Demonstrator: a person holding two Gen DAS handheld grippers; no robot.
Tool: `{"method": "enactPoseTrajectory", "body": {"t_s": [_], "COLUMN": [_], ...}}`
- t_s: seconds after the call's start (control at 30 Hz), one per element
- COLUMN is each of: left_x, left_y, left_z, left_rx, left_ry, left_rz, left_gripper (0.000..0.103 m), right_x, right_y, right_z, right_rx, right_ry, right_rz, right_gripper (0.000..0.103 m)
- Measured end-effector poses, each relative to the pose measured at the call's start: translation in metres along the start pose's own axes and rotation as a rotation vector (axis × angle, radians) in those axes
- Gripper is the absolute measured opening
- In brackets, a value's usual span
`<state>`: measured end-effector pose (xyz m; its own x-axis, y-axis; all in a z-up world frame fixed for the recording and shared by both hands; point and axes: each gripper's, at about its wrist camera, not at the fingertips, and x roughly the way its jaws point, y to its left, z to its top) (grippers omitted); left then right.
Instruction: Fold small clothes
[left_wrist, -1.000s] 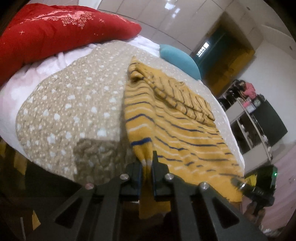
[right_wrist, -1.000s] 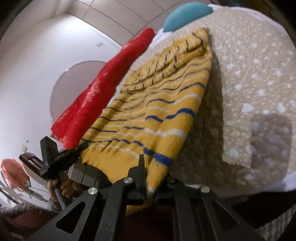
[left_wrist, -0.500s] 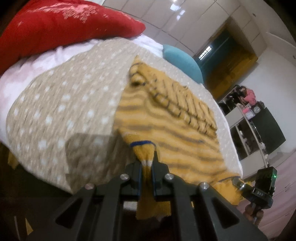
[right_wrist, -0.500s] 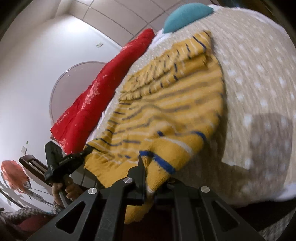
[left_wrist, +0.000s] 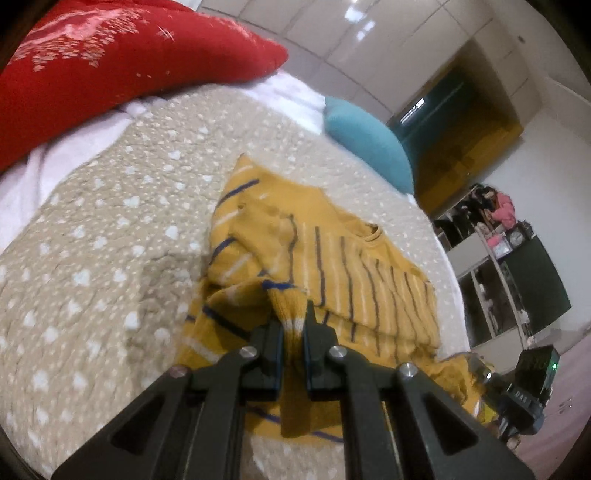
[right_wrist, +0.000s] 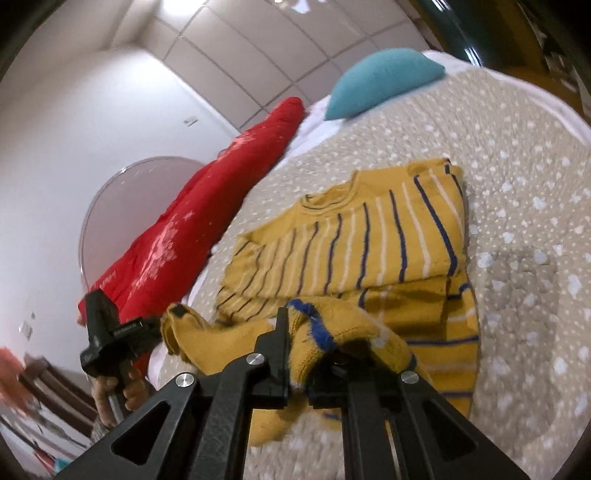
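- On the dotted beige quilt (left_wrist: 110, 236), your yellow striped sweater (right_wrist: 369, 236) lies below the teal pillow (left_wrist: 369, 147).
- Left of the sweater: the red duvet (right_wrist: 177, 236).
- Your left gripper (left_wrist: 293, 328) and right gripper (right_wrist: 299, 354) each pinch the sweater's hem, jaws closed.

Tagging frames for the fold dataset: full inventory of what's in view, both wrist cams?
sweater: 1, yellow with blue and white stripes, on the bedspread, hem lifted by both grippers
bedspread: 1, beige with white spots, covering the bed
cushion: 1, teal, far end of the bed
quilt: 1, red, along the bed's far side
shelf unit: 1, dark, by the wall, contents unclear
left gripper: 1, black, shut on sweater hem
right gripper: 1, black, shut on sweater hem
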<state>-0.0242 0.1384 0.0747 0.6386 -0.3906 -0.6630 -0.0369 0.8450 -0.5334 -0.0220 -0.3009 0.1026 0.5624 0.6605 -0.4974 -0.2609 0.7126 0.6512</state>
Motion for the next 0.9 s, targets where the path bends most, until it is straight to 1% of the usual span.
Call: {"method": "enactPoseTrajectory", "body": {"t_s": [0.07,0.13,0.17,0.23,0.27,0.33,0.4,0.43,0.47,0.5,0.53,0.57,0.63,0.67,0.7,0.73,0.87,0.9], "left_x": [0.014,0.026,0.034,0.05,0.06,0.078,0.086,0.087,0.086,0.084,0.082,0.08,0.076,0.075,0.075,0.073,0.062,0.059], "left_y": [-0.002,-0.002,0.0,0.009,0.019,0.034,0.041,0.044,0.046,0.048,0.05,0.051,0.052,0.051,0.05,0.047,0.032,0.029], "left_z": [0.015,0.032,0.043,0.062,0.072,0.084,0.09,0.093,0.096,0.099,0.101,0.102,0.103,0.101,0.099,0.096,0.075,0.07], "left_rx": [0.008,-0.006,-0.03,-0.104,-0.169,-0.259,-0.295,-0.304,-0.311,-0.319,-0.323,-0.324,-0.304,-0.28,-0.258,-0.226,-0.07,-0.036], "left_ry": [0.01,0.012,0.019,0.04,0.049,0.073,0.069,0.052,0.036,0.022,0.008,-0.004,-0.008,0.002,0.01,0.019,0.032,0.028], "left_rz": [0.014,0.018,0.012,-0.022,-0.057,-0.098,-0.09,-0.087,-0.096,-0.11,-0.115,-0.11,-0.086,-0.072,-0.061,-0.046,0.032,0.05], "left_gripper": [0.008,0.008,0.009,0.011,0.016,0.024,0.03,0.034,0.04,0.044,0.049,0.054,0.056,0.056,0.056,0.056,0.058,0.059], "right_x": [0.011,0.025,0.032,0.049,0.059,0.08,0.093,0.099,0.105,0.109,0.114,0.116,0.12,0.122,0.122,0.121,0.107,0.103], "right_y": [-0.008,-0.017,-0.023,-0.04,-0.051,-0.076,-0.095,-0.101,-0.106,-0.11,-0.115,-0.118,-0.122,-0.123,-0.124,-0.124,-0.127,-0.128], "right_z": [0.013,0.031,0.04,0.058,0.067,0.083,0.092,0.095,0.097,0.099,0.101,0.103,0.106,0.109,0.111,0.114,0.126,0.129], "right_rx": [0.023,0.057,0.083,0.159,0.205,0.307,0.363,0.377,0.388,0.402,0.43,0.454,0.488,0.494,0.501,0.508,0.54,0.553], "right_ry": [0.004,0.006,0.007,0.008,0.011,0.018,0.006,0.005,0.007,0.007,0.006,0.003,-0.009,-0.014,-0.018,-0.022,-0.074,-0.085], "right_rz": [0.005,0.02,0.032,0.052,0.059,0.08,0.048,0.033,0.027,0.027,0.039,0.054,0.074,0.078,0.084,0.091,0.121,0.127], "right_gripper": [0.007,0.007,0.008,0.011,0.013,0.019,0.022,0.022,0.023,0.024,0.026,0.028,0.034,0.035,0.038,0.042,0.048,0.051]}}
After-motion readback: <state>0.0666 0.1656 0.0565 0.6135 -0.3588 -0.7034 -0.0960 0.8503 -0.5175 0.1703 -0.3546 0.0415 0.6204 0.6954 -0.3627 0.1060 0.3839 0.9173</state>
